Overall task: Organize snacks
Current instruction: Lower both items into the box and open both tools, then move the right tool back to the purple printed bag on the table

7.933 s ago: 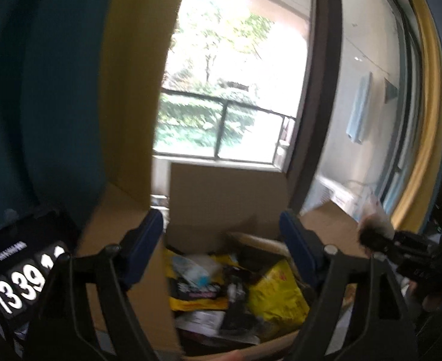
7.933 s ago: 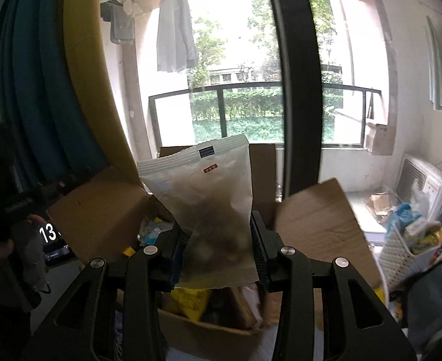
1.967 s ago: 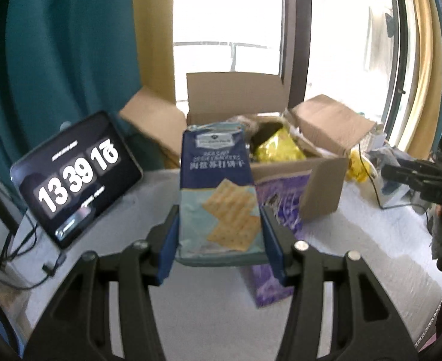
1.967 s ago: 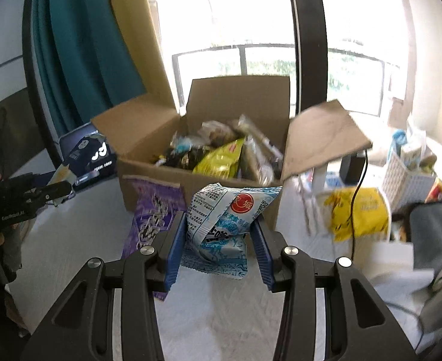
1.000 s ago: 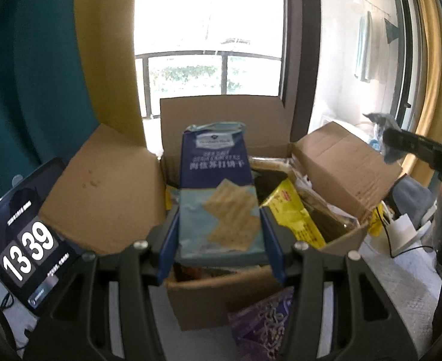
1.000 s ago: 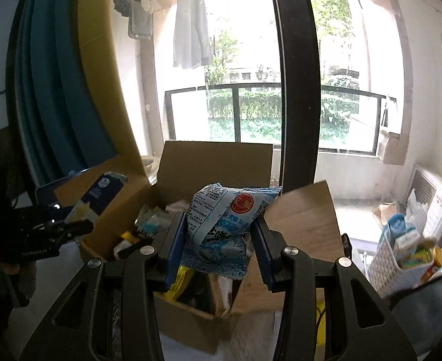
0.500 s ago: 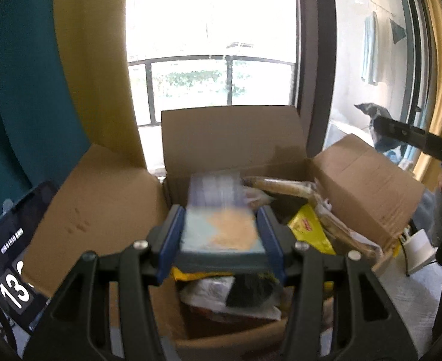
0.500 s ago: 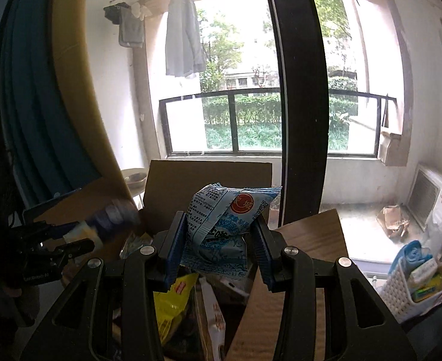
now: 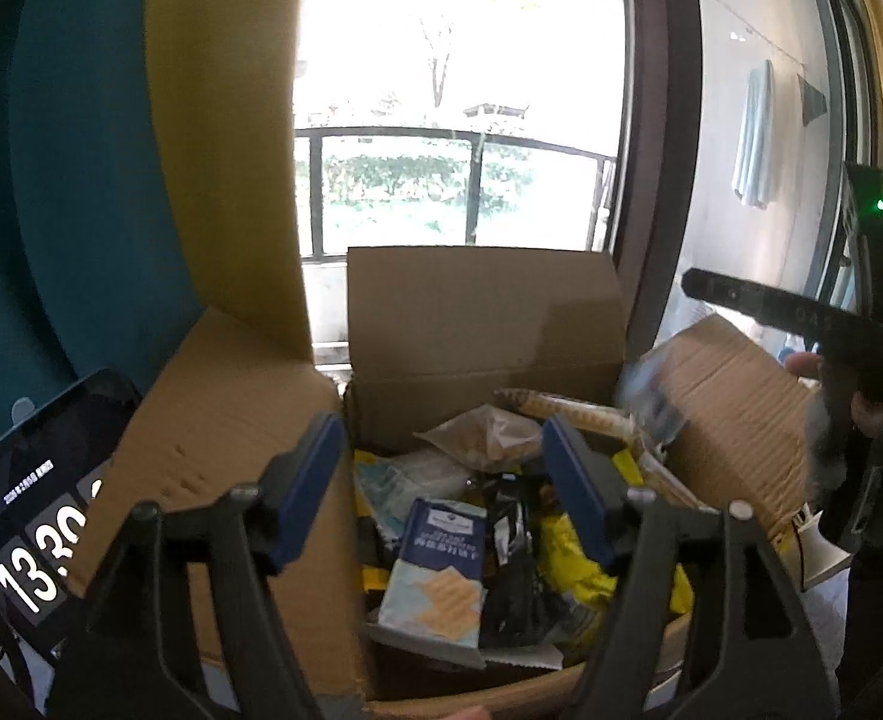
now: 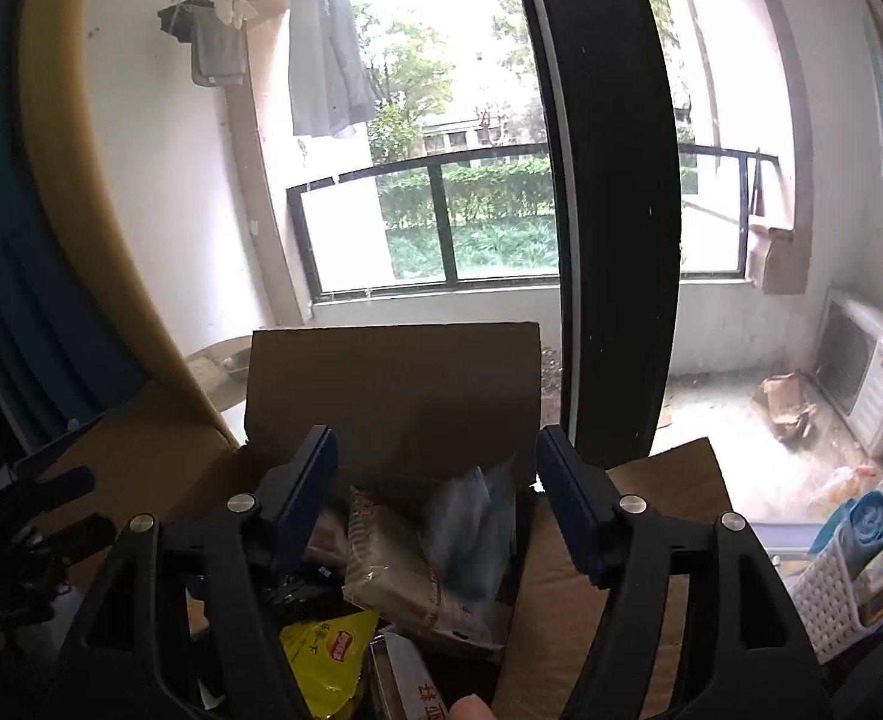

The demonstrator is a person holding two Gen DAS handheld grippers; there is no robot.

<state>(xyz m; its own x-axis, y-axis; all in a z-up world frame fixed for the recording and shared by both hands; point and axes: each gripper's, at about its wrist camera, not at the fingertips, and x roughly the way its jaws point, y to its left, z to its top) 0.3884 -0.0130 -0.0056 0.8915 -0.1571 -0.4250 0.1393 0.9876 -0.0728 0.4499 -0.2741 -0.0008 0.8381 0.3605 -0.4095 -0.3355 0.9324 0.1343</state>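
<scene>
An open cardboard box (image 9: pixel 483 324) full of snack packets sits in front of both grippers. My left gripper (image 9: pixel 444 489) hangs over it with its jaws opening and nothing between them. The blue cracker packet (image 9: pixel 435 576) lies loose on the pile below. My right gripper (image 10: pixel 435 501) is over the same box (image 10: pixel 393 384), its jaws opening too. A blurred white-and-blue packet (image 10: pixel 471 522) is dropping between the pads, free of them. In the left wrist view the same packet (image 9: pixel 651 396) is a blur by the right flap, under the other gripper's black body (image 9: pixel 801 318).
A tablet (image 9: pixel 27 528) with clock digits stands left of the box. A yellow chip bag (image 10: pixel 330 654) and a tan wrapped pack (image 10: pixel 393 576) lie in the box. A white basket (image 10: pixel 849 576) of items sits at the right. A window frame post (image 10: pixel 609 210) rises behind the box.
Both grippers have let go. The cracker packet fell from the left jaws onto the pile, and the white-and-blue packet is falling from the right jaws. Both moved closer over the box.
</scene>
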